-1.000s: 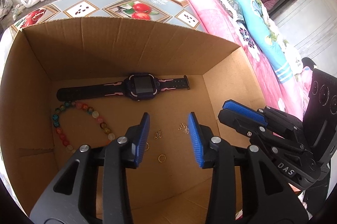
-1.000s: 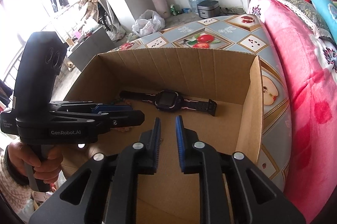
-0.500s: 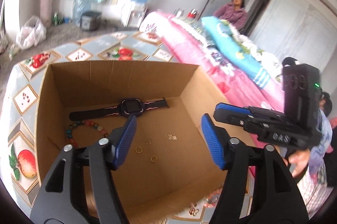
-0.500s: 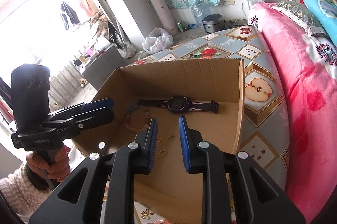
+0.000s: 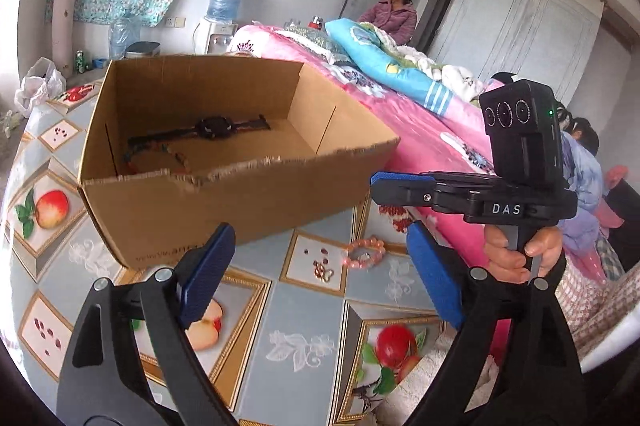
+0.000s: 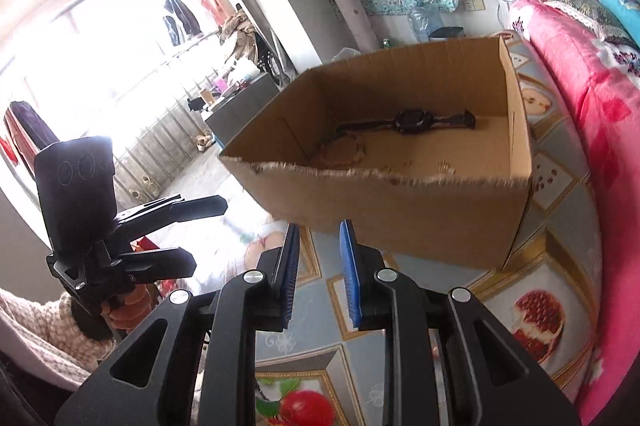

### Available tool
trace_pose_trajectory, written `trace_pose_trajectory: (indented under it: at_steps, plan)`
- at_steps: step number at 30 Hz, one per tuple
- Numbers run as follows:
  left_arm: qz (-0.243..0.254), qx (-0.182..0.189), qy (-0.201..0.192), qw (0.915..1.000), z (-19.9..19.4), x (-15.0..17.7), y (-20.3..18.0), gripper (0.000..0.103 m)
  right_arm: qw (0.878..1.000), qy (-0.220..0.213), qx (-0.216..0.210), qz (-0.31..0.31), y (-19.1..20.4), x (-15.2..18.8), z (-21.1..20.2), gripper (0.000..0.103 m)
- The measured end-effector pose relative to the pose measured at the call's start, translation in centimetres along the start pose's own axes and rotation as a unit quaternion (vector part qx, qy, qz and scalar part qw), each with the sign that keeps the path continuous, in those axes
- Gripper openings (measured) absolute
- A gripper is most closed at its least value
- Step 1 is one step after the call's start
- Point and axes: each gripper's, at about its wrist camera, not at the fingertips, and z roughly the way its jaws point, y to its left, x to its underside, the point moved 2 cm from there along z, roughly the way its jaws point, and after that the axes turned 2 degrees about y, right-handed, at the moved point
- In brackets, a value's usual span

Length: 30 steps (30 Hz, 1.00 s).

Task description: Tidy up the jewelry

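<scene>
Black hand-held gripper (image 5: 316,278), blue ribbed pads, silver screws, knitted sleeve (image 6: 36,334)

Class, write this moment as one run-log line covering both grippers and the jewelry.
left gripper: open, empty, jaws just opening | right gripper: narrow gap, empty | pink bracelet: on table outside box | watch: in box

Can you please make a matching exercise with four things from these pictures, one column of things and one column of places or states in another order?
Things:
1. black watch
2. pink bead bracelet
3. left gripper
4. right gripper

Places or states:
A. on the patterned cloth, outside the cardboard box
B. jaws wide apart, nothing between them
C. on the box floor, near the far wall
D. jaws only a narrow gap apart, nothing between them

Pairs: 1-C, 2-A, 3-B, 4-D
</scene>
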Motion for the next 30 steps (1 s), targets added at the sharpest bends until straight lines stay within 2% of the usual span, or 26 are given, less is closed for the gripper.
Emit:
trace_pose_trajectory:
  at_steps: [5,11,18,27,30]
  plan:
    - [0.023,-0.071,0.055,0.9957,3.8,3.2,-0.7,0.084,0.999,0.036,0.017,0.033,-0.6,3.7,1.7,0.017]
    - [0.062,-0.116,0.077,0.9883,6.1,4.8,-1.0,0.084,0.996,0.065,0.054,0.044,-1.4,5.8,3.1,0.011]
    - [0.07,-0.141,0.093,0.9831,6.7,5.4,-0.5,0.084,0.993,0.069,0.097,0.001,-0.9,5.3,4.9,0.011]
    - [0.062,-0.156,0.108,0.9798,6.6,6.0,0.3,0.084,0.99,0.094,0.1,-0.019,-0.9,4.8,6.6,0.011]
    - [0.065,-0.159,0.108,0.9792,6.5,6.2,0.4,0.084,0.99,0.103,0.093,-0.022,-0.7,4.9,6.8,0.008]
